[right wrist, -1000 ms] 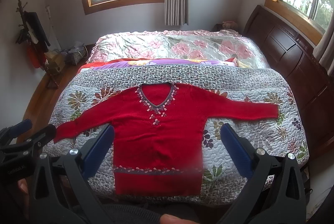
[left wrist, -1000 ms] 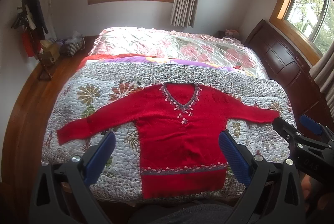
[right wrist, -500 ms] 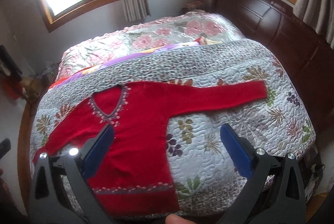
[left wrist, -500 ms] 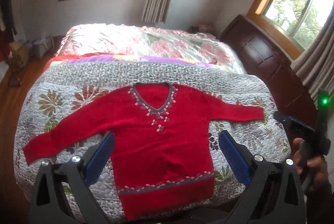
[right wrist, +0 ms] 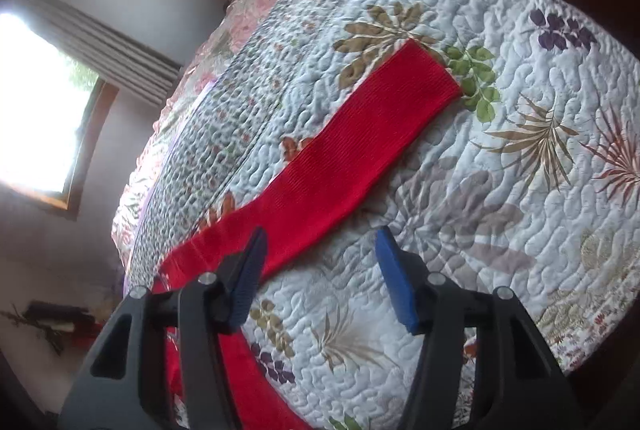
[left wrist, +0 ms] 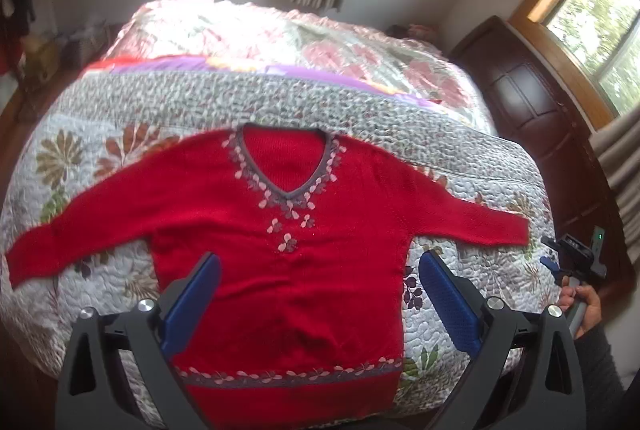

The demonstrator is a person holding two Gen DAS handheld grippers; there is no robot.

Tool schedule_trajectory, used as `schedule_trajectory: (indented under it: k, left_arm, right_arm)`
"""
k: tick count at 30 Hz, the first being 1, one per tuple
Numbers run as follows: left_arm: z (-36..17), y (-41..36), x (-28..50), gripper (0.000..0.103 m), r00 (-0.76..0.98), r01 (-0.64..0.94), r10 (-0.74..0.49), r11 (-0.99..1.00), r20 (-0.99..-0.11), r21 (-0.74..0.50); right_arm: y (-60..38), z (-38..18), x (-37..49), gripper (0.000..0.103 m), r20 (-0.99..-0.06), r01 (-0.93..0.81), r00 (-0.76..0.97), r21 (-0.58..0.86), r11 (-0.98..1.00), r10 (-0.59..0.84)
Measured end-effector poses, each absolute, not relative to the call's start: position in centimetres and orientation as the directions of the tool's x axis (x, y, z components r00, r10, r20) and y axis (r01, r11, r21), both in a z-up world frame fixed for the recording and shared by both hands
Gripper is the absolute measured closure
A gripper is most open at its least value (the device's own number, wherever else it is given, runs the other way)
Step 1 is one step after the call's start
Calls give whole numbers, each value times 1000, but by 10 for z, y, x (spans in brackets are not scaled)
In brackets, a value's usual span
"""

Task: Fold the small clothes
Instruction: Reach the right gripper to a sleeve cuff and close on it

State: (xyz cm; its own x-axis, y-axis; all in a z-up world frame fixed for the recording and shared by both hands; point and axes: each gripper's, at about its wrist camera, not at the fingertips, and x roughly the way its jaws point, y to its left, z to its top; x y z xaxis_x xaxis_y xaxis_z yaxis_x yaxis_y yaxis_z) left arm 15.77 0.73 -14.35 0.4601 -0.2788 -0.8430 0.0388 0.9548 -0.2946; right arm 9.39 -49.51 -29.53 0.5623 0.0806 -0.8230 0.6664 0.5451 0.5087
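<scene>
- I see the red sweater [left wrist: 280, 270] spread flat on the bed's quilt [left wrist: 480, 270], sleeves out.
- My left gripper [left wrist: 320, 294] hovers above its body, fingers apart.
- My right gripper [right wrist: 320, 282] hangs near the right sleeve [right wrist: 360, 149], fingers apart, empty.

1. Left gripper [left wrist: 320, 294], jaws spread as wide as a second ago, now closer over the red sweater [left wrist: 280, 254], the body filling more of its view than before.
2. Right gripper [right wrist: 318, 280] swung away from the sweater's middle toward the right sleeve [right wrist: 360, 145], the view steeply tilted compared with a second ago.
3. Blue pads [right wrist: 394, 284] of the right gripper set noticeably nearer each other than half a second ago, yet with a clear gap, above the quilt [right wrist: 520, 189] just beside the sleeve.
</scene>
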Motion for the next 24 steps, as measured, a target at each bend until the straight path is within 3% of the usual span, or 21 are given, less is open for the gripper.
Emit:
schedule_trajectory:
  k: [13,24]
  left_arm:
    - [-159,-8,155,4,423,-141,-190,952,-886,-272]
    - [-159,-13,149,4,413,-178,-156,952,-897,-248]
  right_arm:
    - [-628,-393,101,52,-782,760,604,623,184,155]
    - [-658,-414,111,52,-761,744,631,649,159,153]
